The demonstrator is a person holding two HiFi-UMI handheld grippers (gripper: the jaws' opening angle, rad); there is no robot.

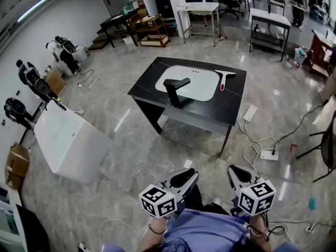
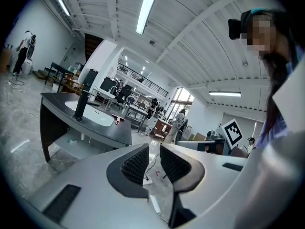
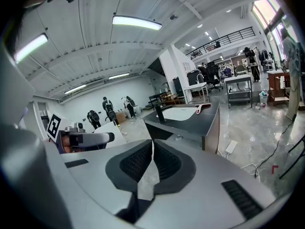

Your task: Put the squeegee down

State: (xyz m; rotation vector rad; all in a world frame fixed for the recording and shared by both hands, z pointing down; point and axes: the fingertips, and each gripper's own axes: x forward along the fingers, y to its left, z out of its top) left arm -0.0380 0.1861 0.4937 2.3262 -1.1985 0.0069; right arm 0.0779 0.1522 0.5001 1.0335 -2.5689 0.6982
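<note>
Squeegee [image 1: 224,78] lay flat on dark table [image 1: 215,108], at right rim of white basin [image 1: 197,88], red handle tip toward person. Black faucet [image 1: 176,90] stood at basin's near left side. Both grippers were low by person's body, well apart from table. Left gripper [image 1: 189,176] had jaws slightly apart, nothing between them. Right gripper [image 1: 236,172] had jaws closed tip to tip, empty
</note>
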